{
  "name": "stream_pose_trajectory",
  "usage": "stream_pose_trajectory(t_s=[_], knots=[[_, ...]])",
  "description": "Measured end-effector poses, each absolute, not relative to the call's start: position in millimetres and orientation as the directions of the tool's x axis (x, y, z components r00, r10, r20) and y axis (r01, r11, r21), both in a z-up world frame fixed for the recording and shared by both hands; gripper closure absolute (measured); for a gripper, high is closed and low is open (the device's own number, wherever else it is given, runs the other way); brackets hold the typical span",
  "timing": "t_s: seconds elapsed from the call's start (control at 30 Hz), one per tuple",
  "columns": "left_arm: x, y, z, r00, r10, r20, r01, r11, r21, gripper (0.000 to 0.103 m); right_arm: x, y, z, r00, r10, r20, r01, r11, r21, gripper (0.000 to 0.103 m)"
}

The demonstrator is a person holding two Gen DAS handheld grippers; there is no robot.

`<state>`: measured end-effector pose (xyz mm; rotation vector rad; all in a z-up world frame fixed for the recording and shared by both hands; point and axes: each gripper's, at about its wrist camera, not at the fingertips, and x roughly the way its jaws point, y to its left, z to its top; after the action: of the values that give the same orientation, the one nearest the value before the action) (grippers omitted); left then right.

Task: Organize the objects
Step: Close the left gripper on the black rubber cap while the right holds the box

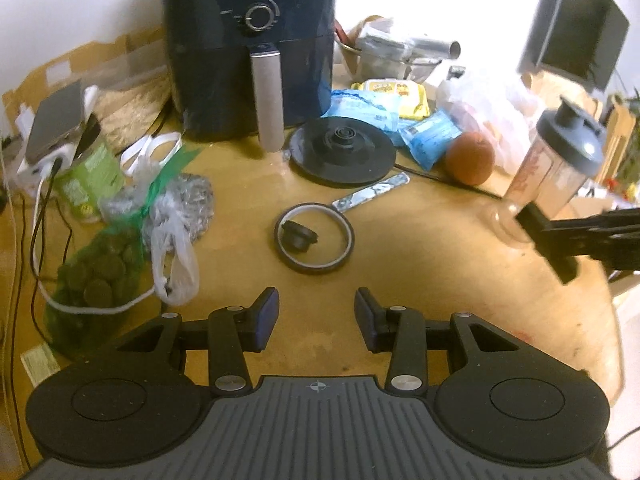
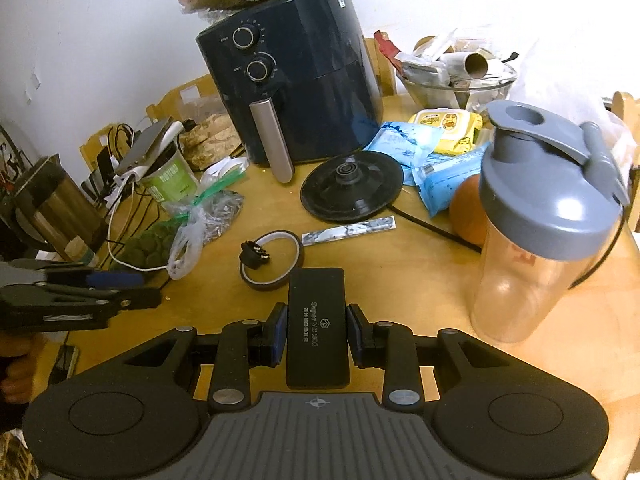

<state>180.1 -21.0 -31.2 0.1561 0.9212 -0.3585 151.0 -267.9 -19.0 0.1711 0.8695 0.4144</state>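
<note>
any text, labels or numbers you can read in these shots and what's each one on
"Super NC 200": on the black slab clamped in the right gripper; the smaller line beside it is unreadable.
Too blurred to read: green can, yellow pack, blue packets, air fryer dial marks.

Dark blue air fryer (image 1: 248, 48) behind round black kettle base (image 1: 342, 150); brown tape ring (image 1: 314, 238) before base, small black plug (image 1: 298, 236) inside ring.

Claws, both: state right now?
Left claw: open, nothing between its pads.
Right claw: shut on the black rectangular device.
</note>
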Motion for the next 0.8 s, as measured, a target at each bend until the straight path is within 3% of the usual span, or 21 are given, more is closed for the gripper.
stream_pose_trajectory(t_s=[0.8], knots=[[248.5, -59.2, -98.4, 0.557, -0.143, -0.818, 0.541, 0.810, 0.227, 0.057, 121.7, -289.0, -10.2, 0.612, 0.404, -0.680, -0.171, 0.907, 0.386, 0.069]])
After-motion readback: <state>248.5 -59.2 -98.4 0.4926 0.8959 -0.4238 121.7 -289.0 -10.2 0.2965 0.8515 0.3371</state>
